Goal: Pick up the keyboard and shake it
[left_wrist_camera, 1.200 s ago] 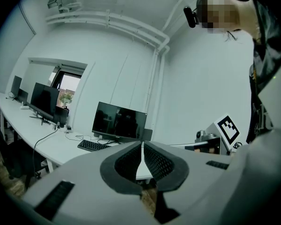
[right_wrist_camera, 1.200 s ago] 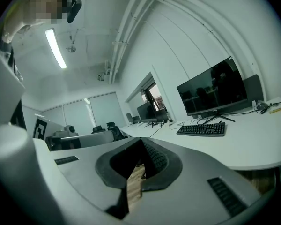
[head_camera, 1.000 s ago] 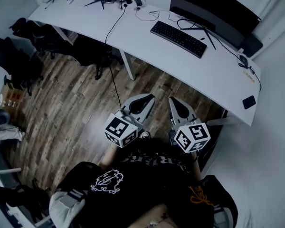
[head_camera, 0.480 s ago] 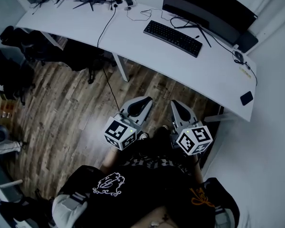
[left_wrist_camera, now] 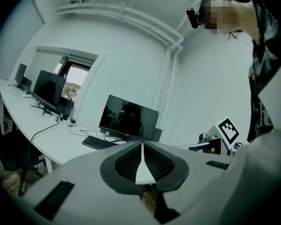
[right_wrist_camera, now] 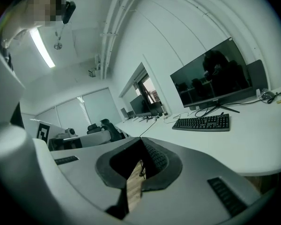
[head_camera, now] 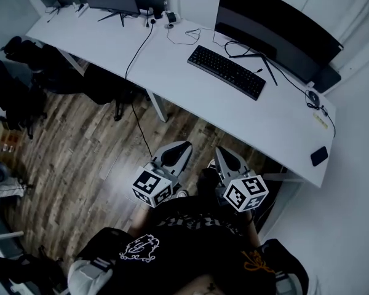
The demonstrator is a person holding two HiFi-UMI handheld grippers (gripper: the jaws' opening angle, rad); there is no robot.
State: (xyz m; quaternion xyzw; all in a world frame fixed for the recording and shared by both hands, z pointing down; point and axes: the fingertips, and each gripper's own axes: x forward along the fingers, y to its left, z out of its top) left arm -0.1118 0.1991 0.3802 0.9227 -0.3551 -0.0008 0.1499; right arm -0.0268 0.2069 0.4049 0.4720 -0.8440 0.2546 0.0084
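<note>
Since a second ago the view has shifted. The long white desk (head_camera: 277, 118) and everything on it now sit lower in the frame, nearer your two grippers. Both marker cubes have slid down towards your torso at the bottom edge.

At the far left, dark chairs (head_camera: 24, 54) stand on the brown wood-plank floor (head_camera: 86, 158). A thin black cable (head_camera: 137, 45) crosses the desk in the upper left and hangs off its near edge.

Your left gripper (head_camera: 183, 145) is just left of centre, over the floor and short of the desk. Its fingers are pressed together with nothing between them.

The flat black keyboard (head_camera: 226, 71) lies untouched on the desk in the upper middle, slanting down to the right, well apart from both grippers.

Your right gripper (head_camera: 220, 151) is just beside the left one, also over the floor. Its fingers are closed too, and empty.

Behind the keyboard, to the upper right, a wide dark monitor (head_camera: 277, 32) stands on the desk. Near the desk's right end lies a small flat black object (head_camera: 318, 155); what it is cannot be made out.
</note>
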